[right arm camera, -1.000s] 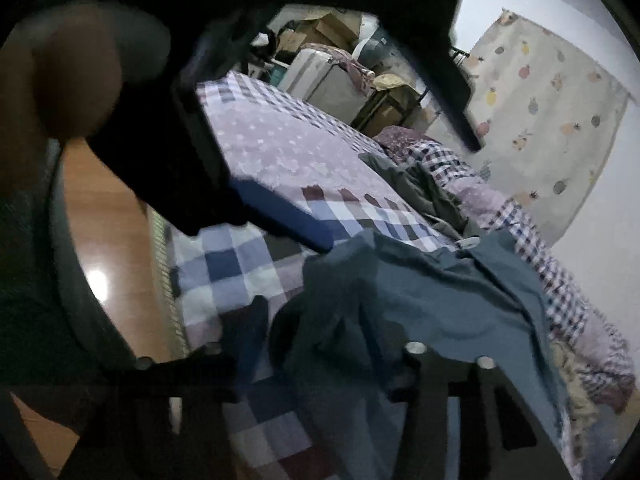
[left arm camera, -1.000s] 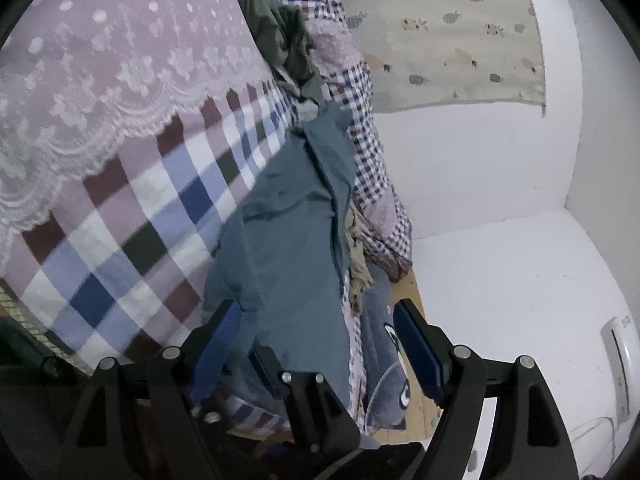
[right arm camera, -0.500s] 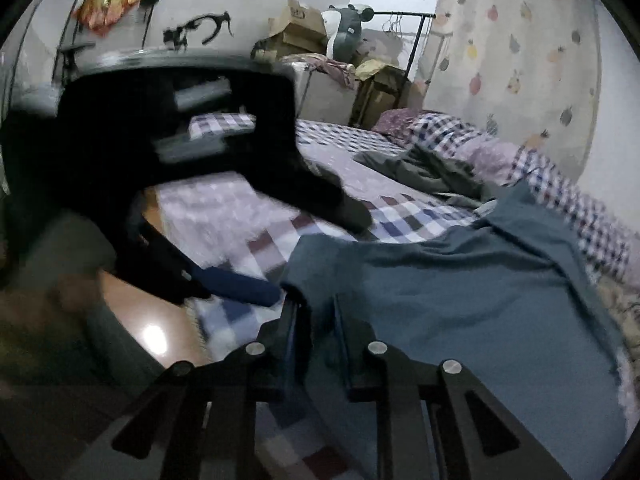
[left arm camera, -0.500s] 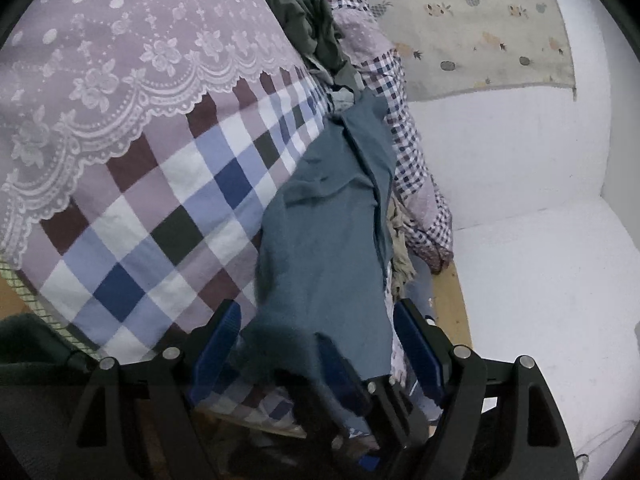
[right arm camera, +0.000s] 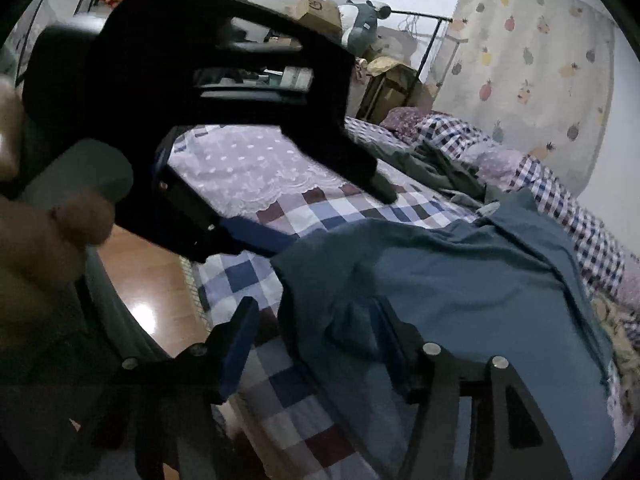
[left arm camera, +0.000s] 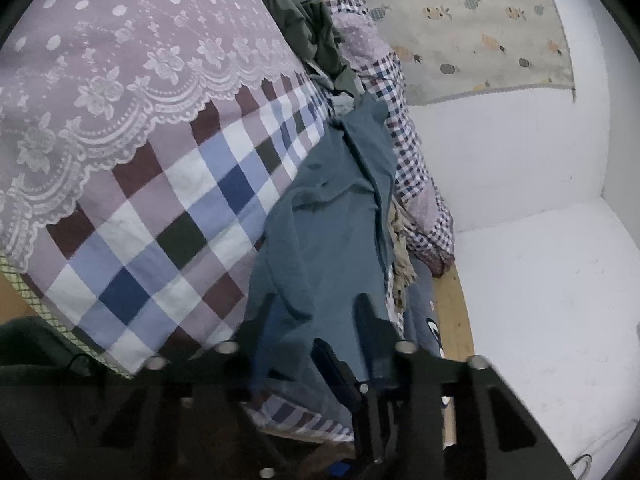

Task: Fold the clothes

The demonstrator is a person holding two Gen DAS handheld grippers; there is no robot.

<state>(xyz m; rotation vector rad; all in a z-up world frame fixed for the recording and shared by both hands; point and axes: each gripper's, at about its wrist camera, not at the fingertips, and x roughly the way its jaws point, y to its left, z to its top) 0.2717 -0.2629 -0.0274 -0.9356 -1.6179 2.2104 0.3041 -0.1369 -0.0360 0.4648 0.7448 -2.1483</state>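
A teal-blue garment (left arm camera: 332, 216) lies spread along the near edge of the checked bedspread (left arm camera: 168, 216); it also shows in the right wrist view (right arm camera: 460, 280). My left gripper (left arm camera: 316, 316) is open, its fingers straddling the garment's near hem. In the right wrist view its blue pad (right arm camera: 256, 236) touches the garment's left corner. My right gripper (right arm camera: 316, 328) is open, its fingers either side of a raised fold at the hem. A dark green garment (left arm camera: 316, 36) lies crumpled farther up the bed.
A plaid quilt (left arm camera: 404, 160) is bunched along the wall side. A fruit-print cloth (right arm camera: 532, 72) hangs on the white wall. Wood floor (right arm camera: 148, 272) lies at the bed's left. Boxes and a clothes rack (right arm camera: 400, 60) stand at the back.
My right gripper has opened from shut. My left gripper's fingers have come closer together over the garment's hem. The hem lies bunched between the fingers.
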